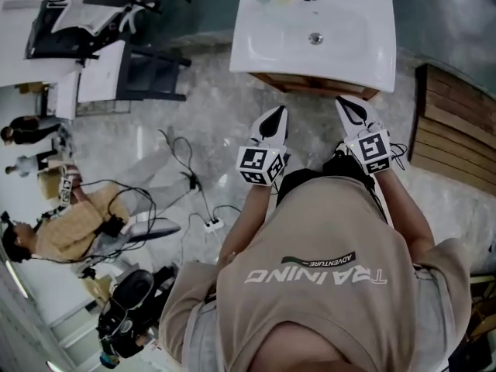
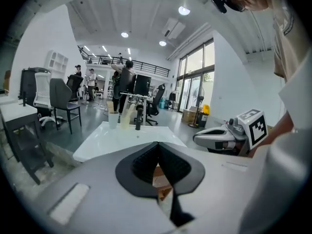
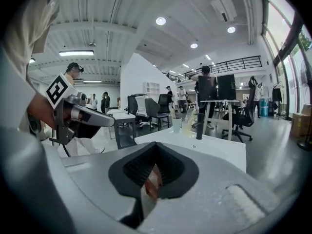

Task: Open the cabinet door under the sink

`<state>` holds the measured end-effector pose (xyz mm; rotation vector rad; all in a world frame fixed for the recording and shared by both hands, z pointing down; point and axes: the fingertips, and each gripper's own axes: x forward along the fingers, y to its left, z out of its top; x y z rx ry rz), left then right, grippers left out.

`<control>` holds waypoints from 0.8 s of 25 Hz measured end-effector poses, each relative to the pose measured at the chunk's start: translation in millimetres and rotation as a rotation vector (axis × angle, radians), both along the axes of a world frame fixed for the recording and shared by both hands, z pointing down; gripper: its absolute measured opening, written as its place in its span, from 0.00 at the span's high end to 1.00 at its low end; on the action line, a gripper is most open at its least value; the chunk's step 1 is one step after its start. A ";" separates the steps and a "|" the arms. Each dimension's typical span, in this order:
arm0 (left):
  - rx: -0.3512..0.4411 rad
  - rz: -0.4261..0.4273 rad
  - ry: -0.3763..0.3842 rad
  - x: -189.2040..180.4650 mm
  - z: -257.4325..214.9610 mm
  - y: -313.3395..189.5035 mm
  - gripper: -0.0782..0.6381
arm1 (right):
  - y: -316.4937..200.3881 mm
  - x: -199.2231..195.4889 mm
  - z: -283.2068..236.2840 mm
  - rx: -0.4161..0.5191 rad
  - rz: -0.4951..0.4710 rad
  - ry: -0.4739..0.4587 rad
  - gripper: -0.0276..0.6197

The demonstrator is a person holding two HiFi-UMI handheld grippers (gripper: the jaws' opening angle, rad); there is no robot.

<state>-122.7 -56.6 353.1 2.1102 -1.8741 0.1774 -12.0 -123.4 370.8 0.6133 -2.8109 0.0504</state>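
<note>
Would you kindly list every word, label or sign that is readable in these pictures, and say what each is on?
"TRAINING": on the person's beige shirt, upside down in the head view.
"ADVENTURE": smaller, on the same shirt.
Cubes on the left gripper and right gripper: square markers only, no words.

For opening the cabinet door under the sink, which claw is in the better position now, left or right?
Probably right. The right claw almost reaches the wooden cabinet front in the head view; the left claw sits farther back. Both are shut.
</note>
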 end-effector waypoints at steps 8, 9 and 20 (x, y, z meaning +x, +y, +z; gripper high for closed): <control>-0.001 0.133 0.017 17.0 -3.8 -36.4 0.87 | -14.2 26.5 11.6 -0.044 0.129 0.040 0.95; -0.002 0.142 0.016 14.3 -3.3 -38.1 0.87 | -13.9 25.2 12.0 -0.045 0.137 0.045 0.95; -0.043 0.257 0.040 -34.7 15.3 -20.2 0.87 | 12.7 -1.3 3.0 -0.041 0.326 0.073 0.95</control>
